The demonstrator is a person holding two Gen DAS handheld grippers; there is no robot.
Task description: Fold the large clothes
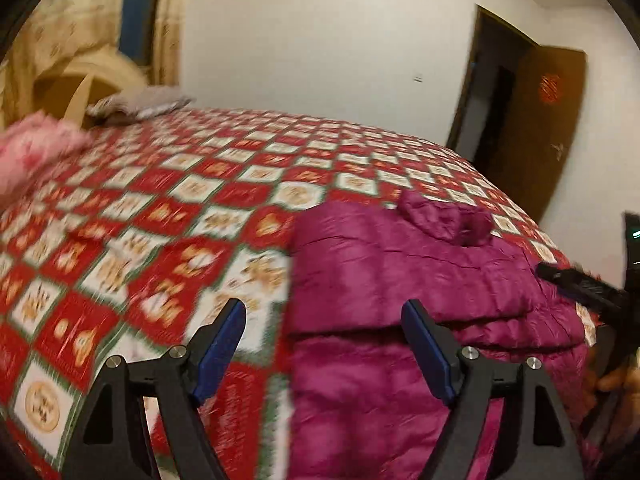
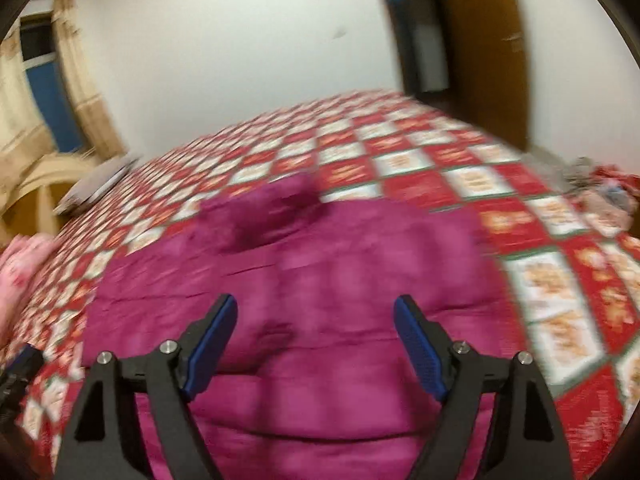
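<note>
Both claws stood with their jaws wide apart and nothing between the blue pads. Left gripper (image 1: 322,320) hung above the bed where the jacket's left edge met the bare bedspread, one finger over the checks and the other over the purple cloth, not pressing on either. Right gripper (image 2: 316,316) hung above the middle of the jacket, its pads clear of the fabric.

Largest in view was the bed, covered by a red, white and green checked bedspread (image 1: 192,200) that ran from the near edge back to the white wall (image 1: 320,40). A brown door (image 1: 540,128) stood open past the bed's far right corner, and pale patterned curtains (image 1: 68,24) framed a blue window near the far left corner.

On the bedspread, by its near edge and toward the right side, lay the puffy magenta jacket (image 1: 380,280), its sides folded in to a rough rectangle with quilted seams running across it; its hood (image 1: 448,220) sat bunched at the end pointing to the far wall. A pink fluffy bundle (image 1: 36,152) rested at the bed's left edge, and a grey pillow (image 1: 140,104) lay at the far left corner. Much of both views was smeared by motion blur.
</note>
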